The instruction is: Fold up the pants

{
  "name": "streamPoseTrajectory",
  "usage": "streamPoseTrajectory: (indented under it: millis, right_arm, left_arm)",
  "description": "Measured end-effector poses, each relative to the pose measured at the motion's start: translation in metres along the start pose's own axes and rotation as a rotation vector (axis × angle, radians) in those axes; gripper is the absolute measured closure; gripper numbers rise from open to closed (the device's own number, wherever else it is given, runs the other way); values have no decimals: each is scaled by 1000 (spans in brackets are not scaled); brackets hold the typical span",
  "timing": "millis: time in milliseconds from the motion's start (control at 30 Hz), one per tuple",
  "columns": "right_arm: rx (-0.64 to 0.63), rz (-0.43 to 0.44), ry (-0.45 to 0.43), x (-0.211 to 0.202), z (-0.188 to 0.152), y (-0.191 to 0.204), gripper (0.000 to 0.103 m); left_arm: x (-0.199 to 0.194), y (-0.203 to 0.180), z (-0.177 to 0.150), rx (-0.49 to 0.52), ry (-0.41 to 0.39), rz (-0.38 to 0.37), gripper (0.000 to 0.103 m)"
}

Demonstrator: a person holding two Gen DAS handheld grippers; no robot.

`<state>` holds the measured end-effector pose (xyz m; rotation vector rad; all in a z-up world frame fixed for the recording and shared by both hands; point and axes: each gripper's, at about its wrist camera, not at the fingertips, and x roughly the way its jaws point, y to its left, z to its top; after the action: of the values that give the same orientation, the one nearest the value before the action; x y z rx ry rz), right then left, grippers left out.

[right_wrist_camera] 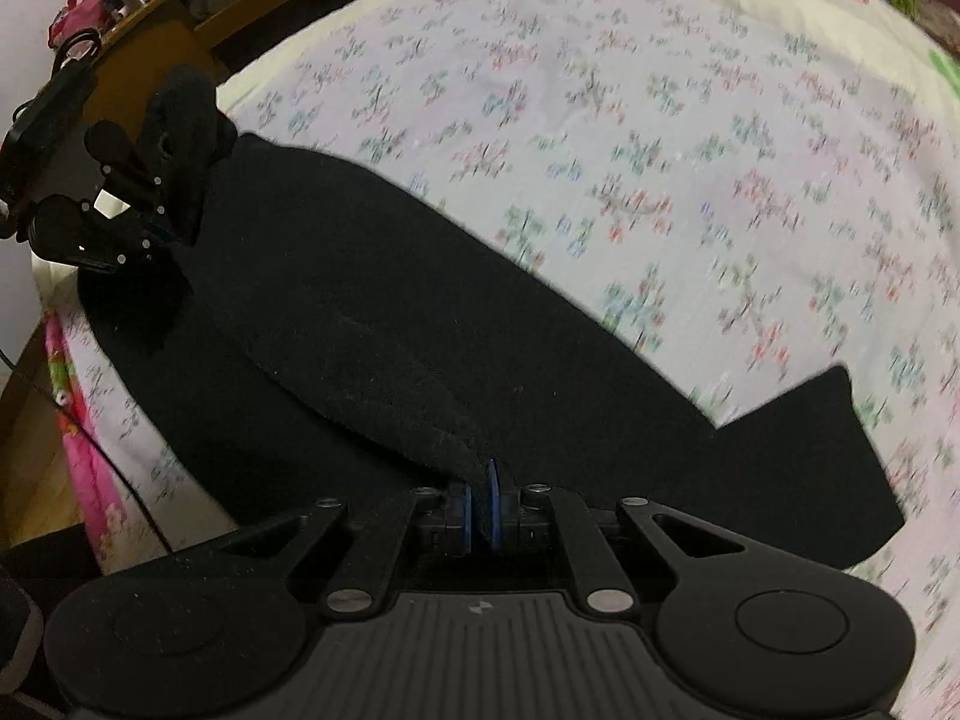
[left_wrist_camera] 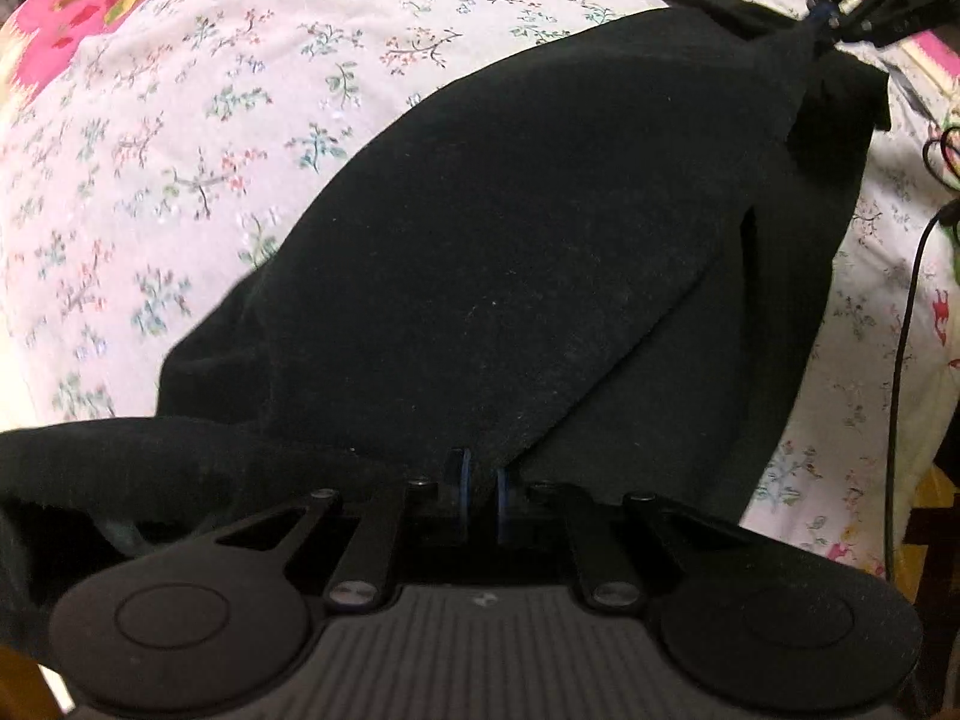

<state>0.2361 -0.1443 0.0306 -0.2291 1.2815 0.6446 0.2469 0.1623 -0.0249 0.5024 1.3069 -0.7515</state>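
Observation:
Black pants [left_wrist_camera: 510, 228] lie across a floral bedsheet [left_wrist_camera: 180, 120], one layer lifted and stretched between both grippers. My left gripper [left_wrist_camera: 483, 480] is shut on a pinched edge of the black fabric, its blue pads close together. In the same view the right gripper [left_wrist_camera: 825, 15] shows at the top right, clamped on another gathered corner. In the right wrist view my right gripper [right_wrist_camera: 480, 495] is shut on a fold of the pants [right_wrist_camera: 420, 324], and the left gripper [right_wrist_camera: 153, 225] appears at the far left holding bunched cloth. A flat pants part [right_wrist_camera: 810, 468] rests on the sheet [right_wrist_camera: 660, 150] at right.
A pink patterned cover [left_wrist_camera: 90, 6] lies at the bed's far corner. Black cables [left_wrist_camera: 906, 300] hang along the bed's right edge. A wooden shelf [right_wrist_camera: 150, 18] with cluttered items stands beyond the bed in the right wrist view. Wooden floor [right_wrist_camera: 30, 480] shows beside the bed.

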Motion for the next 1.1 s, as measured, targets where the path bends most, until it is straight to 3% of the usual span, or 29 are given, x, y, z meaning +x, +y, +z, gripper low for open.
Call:
streamPoseTrajectory:
  millis: [467, 733, 933, 1100]
  right_arm:
    - [36, 6, 3, -15, -52, 30, 103]
    - [64, -18, 5, 12, -78, 31, 103]
    - [86, -50, -24, 32, -97, 35, 103]
    - [112, -51, -63, 34, -107, 33, 103]
  left_arm:
    - [-14, -46, -40, -56, -17, -11, 86]
    - [1, -73, -68, -96, -13, 3, 86]
    - [18, -66, -78, -187, -69, 12, 85]
    - [3, -62, -96, -309, -179, -3, 81]
